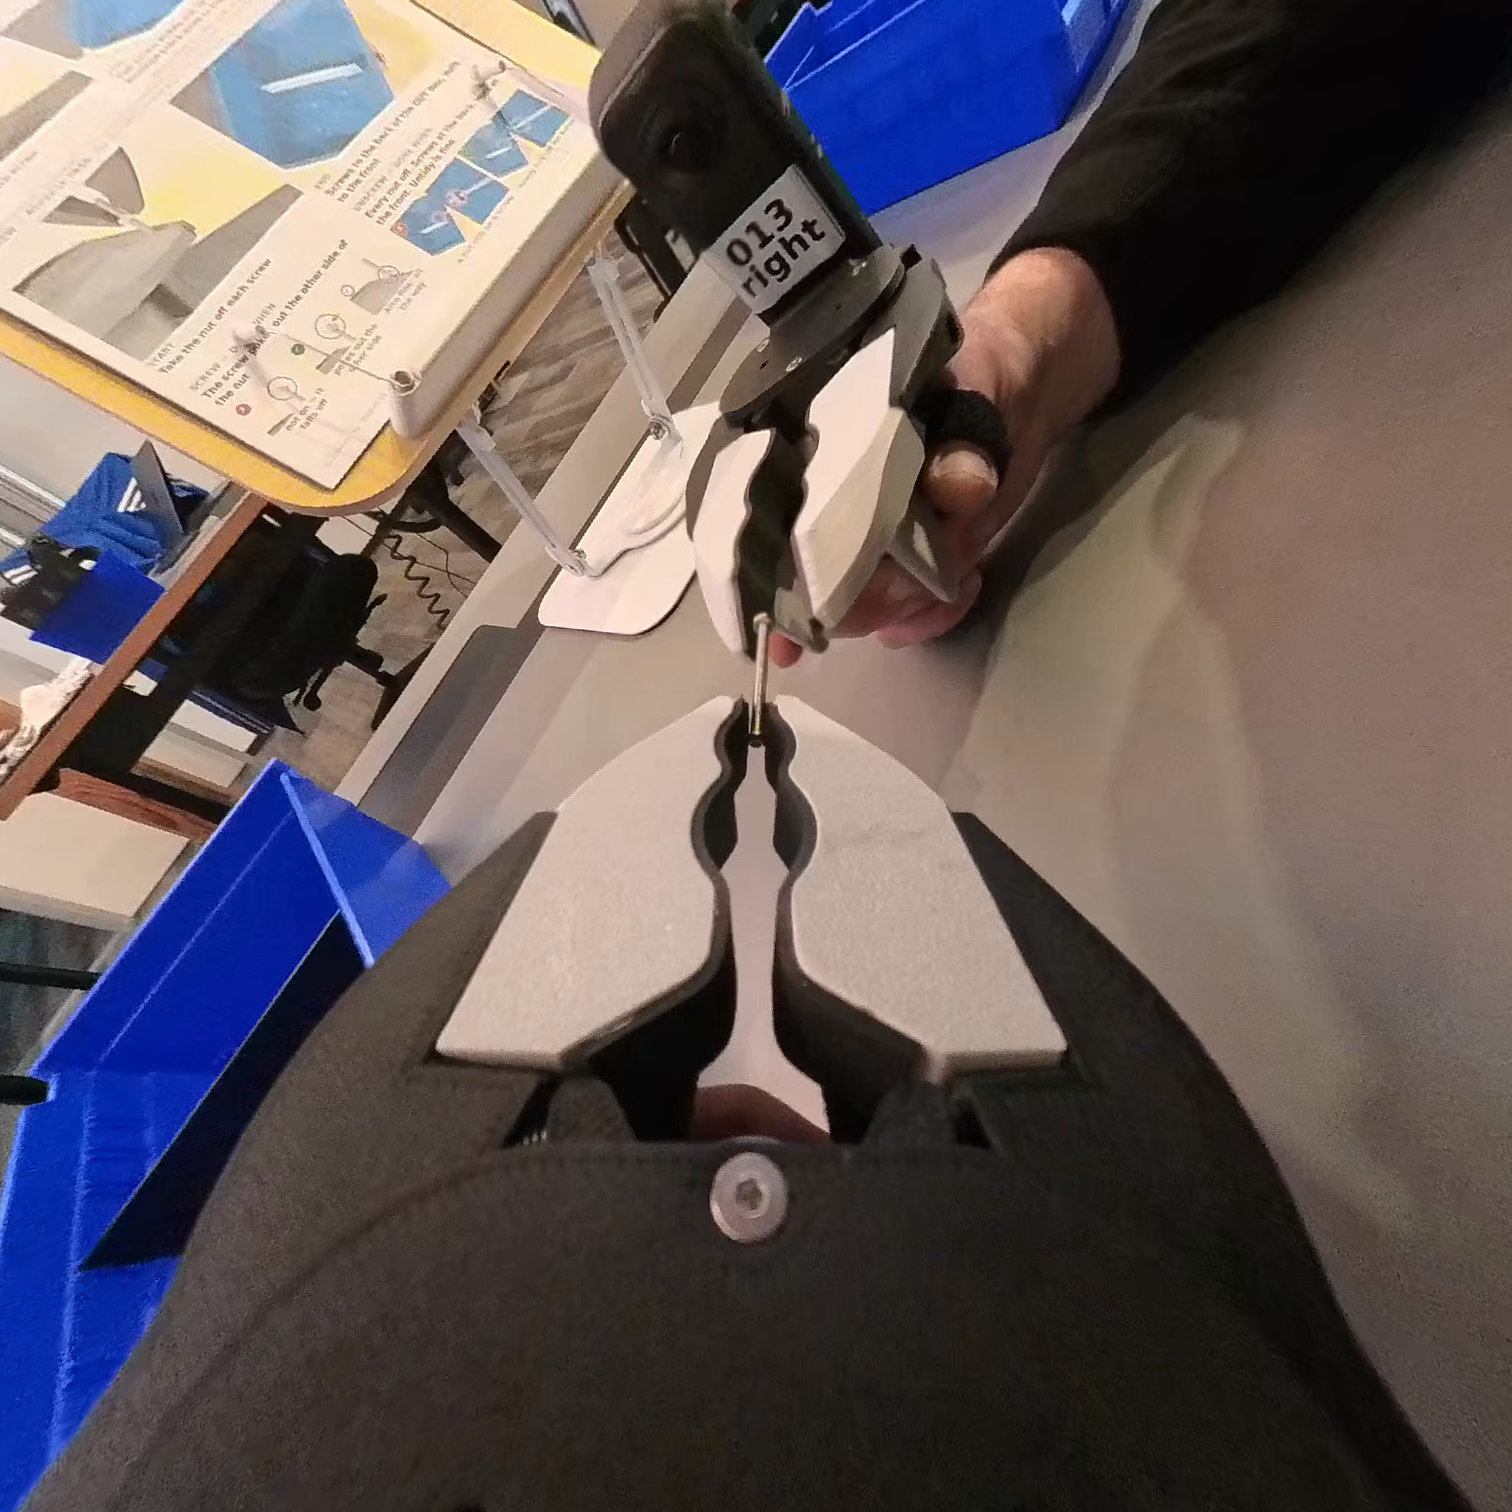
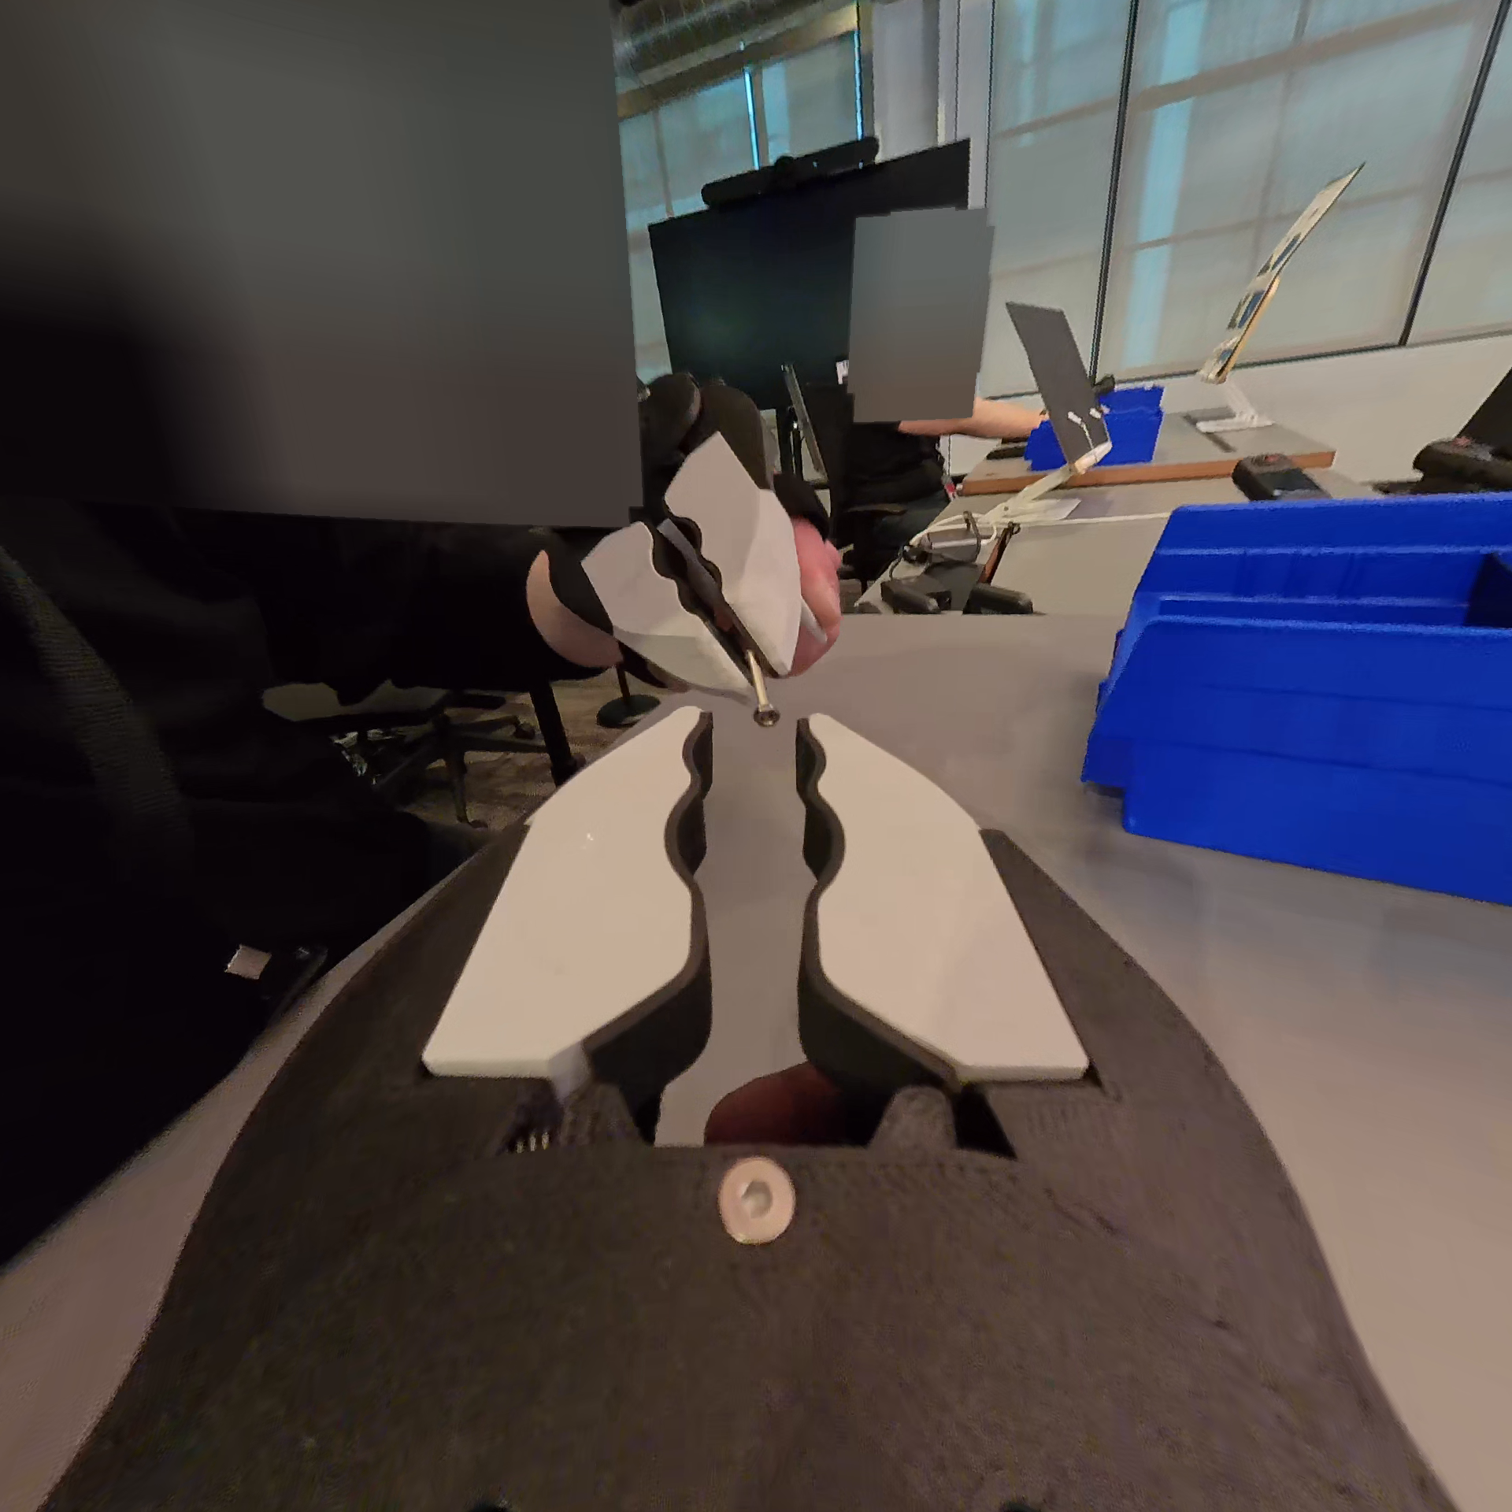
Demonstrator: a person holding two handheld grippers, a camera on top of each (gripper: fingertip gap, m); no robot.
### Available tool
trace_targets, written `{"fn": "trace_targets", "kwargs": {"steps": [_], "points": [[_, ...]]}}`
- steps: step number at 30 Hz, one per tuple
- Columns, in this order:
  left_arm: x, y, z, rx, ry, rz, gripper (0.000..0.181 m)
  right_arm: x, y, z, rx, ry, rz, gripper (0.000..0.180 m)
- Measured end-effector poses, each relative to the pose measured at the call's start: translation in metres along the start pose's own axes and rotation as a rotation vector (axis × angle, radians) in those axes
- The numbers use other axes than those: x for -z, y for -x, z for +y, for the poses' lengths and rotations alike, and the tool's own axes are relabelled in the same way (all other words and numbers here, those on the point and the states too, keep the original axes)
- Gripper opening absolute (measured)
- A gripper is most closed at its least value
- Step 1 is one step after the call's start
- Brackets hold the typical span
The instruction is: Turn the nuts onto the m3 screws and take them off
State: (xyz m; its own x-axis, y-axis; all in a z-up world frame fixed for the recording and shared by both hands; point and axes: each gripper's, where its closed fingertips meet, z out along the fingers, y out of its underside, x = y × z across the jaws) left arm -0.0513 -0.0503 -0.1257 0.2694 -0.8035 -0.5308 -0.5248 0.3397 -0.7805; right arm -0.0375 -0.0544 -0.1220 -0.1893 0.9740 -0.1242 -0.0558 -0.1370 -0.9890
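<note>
A thin metal M3 screw point(image 1: 759, 671) hangs in the air between the two grippers, above the grey table point(image 1: 1227, 777). My left gripper point(image 1: 757, 722) is shut on the screw's threaded end. In the right wrist view the left gripper point(image 2: 757, 667) pinches the shaft, and the screw's socket head point(image 2: 767, 717) points at the camera. My right gripper point(image 2: 757, 720) is open, with its fingertips on either side of the head and apart from it. It also shows in the left wrist view point(image 1: 773, 634), held by a hand point(image 1: 1031, 393). I cannot make out a nut.
A blue bin point(image 2: 1309, 695) stands on the table to the right, and another blue bin point(image 1: 204, 1006) is at the left. An instruction board point(image 1: 245, 204) on a clear stand leans at the back left. A person sits at a far desk point(image 2: 1145, 458). Both grippers' tips are close together, under 4 cm apart.
</note>
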Motion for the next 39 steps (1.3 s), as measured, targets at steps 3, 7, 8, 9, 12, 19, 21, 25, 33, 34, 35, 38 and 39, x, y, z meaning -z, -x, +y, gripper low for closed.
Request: {"fn": "trace_targets", "kwargs": {"steps": [3,7,8,9,12,19,21,25,33,34,35,38,39], "points": [[-0.001,-0.001,0.000,0.017,-0.008,0.004,0.003,-0.001,0.004,-0.003,0.026,-0.015,-0.003,0.018],[-0.001,-0.001,-0.002,0.047,-0.033,0.005,0.003,-0.002,0.005,-0.002,0.015,-0.009,-0.008,0.017],[-0.001,-0.001,-0.003,0.059,-0.040,0.006,0.003,-0.002,0.005,-0.001,0.013,-0.002,-0.010,0.017],[-0.001,-0.001,-0.004,0.073,-0.050,0.006,0.003,-0.003,0.006,0.001,0.012,0.012,-0.014,0.016],[0.001,0.003,-0.007,0.104,-0.072,0.000,0.003,-0.005,0.008,0.004,0.038,0.029,-0.011,0.014],[-0.001,-0.001,-0.007,0.136,-0.080,0.021,0.003,-0.001,0.003,-0.006,0.068,-0.022,0.036,0.011],[-0.001,0.000,-0.008,0.137,-0.083,0.017,0.003,-0.002,0.004,-0.004,0.063,-0.010,0.026,0.012],[0.001,0.002,-0.010,0.168,-0.108,0.014,0.003,-0.004,0.008,0.000,0.076,0.015,0.011,0.008],[-0.002,-0.001,-0.007,0.184,-0.110,0.028,0.003,-0.001,0.001,-0.006,0.058,-0.021,0.050,0.005],[-0.002,-0.001,-0.007,0.186,-0.111,0.030,0.003,0.000,0.001,-0.006,0.057,-0.023,0.049,0.005],[-0.002,-0.002,-0.007,0.188,-0.111,0.034,0.003,0.000,0.001,-0.006,0.056,-0.021,0.046,0.005],[-0.002,-0.001,-0.008,0.192,-0.115,0.036,0.003,0.000,0.002,-0.007,0.065,-0.020,0.045,0.005],[-0.001,-0.001,-0.008,0.179,-0.111,0.030,0.003,-0.001,0.002,-0.007,0.055,-0.018,0.041,0.004]]}}
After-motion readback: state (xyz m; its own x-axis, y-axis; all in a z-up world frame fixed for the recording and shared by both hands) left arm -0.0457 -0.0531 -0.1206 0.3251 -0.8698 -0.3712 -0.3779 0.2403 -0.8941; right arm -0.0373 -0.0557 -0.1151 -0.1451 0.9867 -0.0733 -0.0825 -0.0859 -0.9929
